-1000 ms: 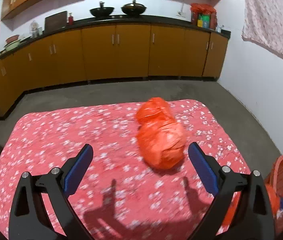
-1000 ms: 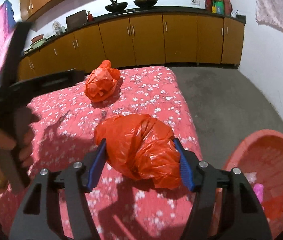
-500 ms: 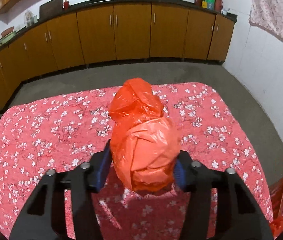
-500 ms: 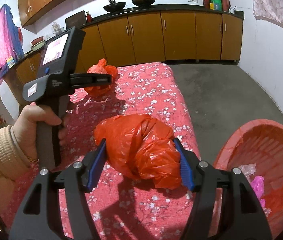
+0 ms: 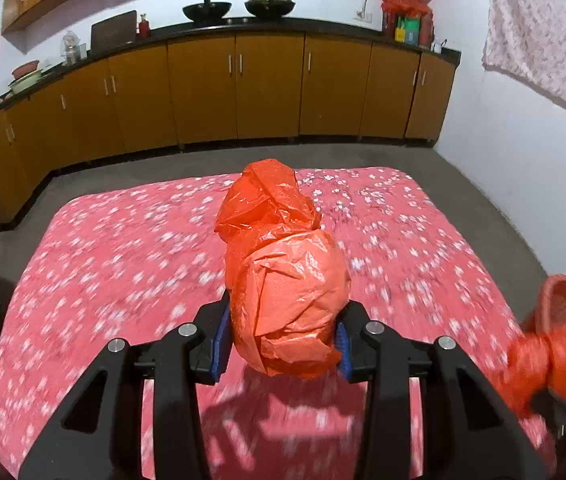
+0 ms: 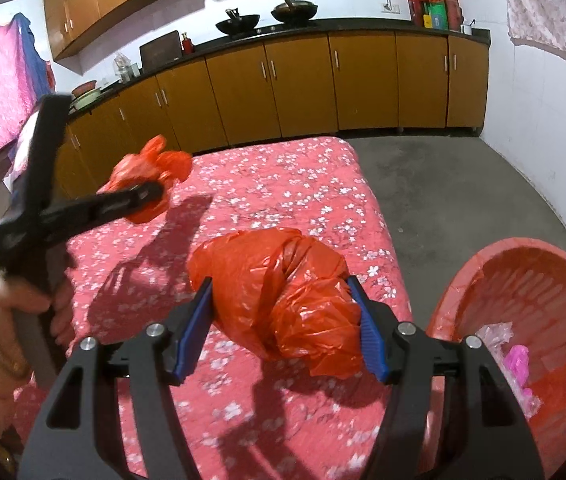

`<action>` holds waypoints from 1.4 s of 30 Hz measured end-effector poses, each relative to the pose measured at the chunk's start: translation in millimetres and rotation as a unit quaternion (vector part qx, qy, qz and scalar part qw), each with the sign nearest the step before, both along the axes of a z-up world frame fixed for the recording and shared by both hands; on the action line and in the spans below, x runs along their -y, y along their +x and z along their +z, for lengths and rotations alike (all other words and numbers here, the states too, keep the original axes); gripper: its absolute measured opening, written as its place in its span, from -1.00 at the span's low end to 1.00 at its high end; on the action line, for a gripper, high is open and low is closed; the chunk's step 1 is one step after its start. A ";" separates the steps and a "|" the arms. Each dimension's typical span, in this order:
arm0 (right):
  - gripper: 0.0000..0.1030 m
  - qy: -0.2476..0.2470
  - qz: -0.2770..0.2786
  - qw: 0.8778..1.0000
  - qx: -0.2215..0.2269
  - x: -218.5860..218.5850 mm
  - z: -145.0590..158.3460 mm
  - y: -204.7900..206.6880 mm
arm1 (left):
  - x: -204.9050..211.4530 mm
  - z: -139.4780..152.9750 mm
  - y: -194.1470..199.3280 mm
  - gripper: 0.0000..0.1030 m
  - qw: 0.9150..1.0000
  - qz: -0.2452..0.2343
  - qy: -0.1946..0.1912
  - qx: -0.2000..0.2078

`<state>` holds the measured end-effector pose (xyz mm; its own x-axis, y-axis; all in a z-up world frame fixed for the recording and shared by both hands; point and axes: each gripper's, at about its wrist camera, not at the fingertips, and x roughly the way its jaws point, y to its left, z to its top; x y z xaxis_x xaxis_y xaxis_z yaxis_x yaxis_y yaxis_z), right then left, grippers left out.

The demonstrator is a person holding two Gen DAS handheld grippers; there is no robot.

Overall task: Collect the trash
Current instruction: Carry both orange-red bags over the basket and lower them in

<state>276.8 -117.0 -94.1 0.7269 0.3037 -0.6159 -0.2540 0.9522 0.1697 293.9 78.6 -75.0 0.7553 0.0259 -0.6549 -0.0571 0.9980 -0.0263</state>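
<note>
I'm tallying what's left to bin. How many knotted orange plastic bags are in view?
2. One orange bag sits between the left gripper's closing fingers, above the floral cloth. The other bag is clamped in the right gripper, beside the red basin, which may hide more.

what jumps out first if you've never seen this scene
Two crumpled orange-red plastic bags, one between the blue pads of each hand-held gripper: the left hand-held gripper, its jaws closing, holds the first bag, and the right hand-held gripper grips the second bag. Both hang over a red flowered cloth. A red basin sits on the floor at its right edge.
</note>
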 end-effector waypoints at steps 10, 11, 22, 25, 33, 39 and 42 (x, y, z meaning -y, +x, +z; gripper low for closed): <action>0.23 0.007 -0.016 1.000 0.012 -1.2 24.9 -43.0 | -6.6 27.2 -76.5 -0.20 1.000 0.015 -0.002 0.026; 0.23 0.008 -0.017 1.000 0.014 -1.3 27.1 -46.4 | -6.8 28.6 -82.6 -0.20 0.999 0.018 -0.003 0.028; 0.23 0.009 -0.053 0.997 0.049 9.6 54.0 -100.2 | 10.4 49.7 -154.7 -0.20 0.997 0.014 0.000 0.070; 0.23 0.001 -0.068 0.996 0.058 15.1 56.8 -112.8 | 16.9 52.5 -164.1 -0.20 0.997 0.007 -0.003 0.076; 0.23 -0.004 -0.102 0.992 0.068 37.9 57.9 -131.0 | 32.1 45.8 -176.2 -0.20 0.998 -0.021 -0.010 0.064; 0.23 0.002 -0.129 0.989 0.068 57.7 57.7 -136.1 | 45.1 41.0 -181.2 -0.20 0.997 -0.046 -0.010 0.062; 0.23 0.003 -0.140 0.988 0.068 65.5 57.2 -137.0 | 54.5 39.5 -182.2 -0.20 0.996 -0.058 -0.013 0.060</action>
<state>139.7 -182.5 -36.9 0.8590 0.0829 -0.5053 -0.0020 0.9873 0.1586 111.6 24.1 -35.5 0.8248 -0.0814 -0.5595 0.0633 0.9967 -0.0517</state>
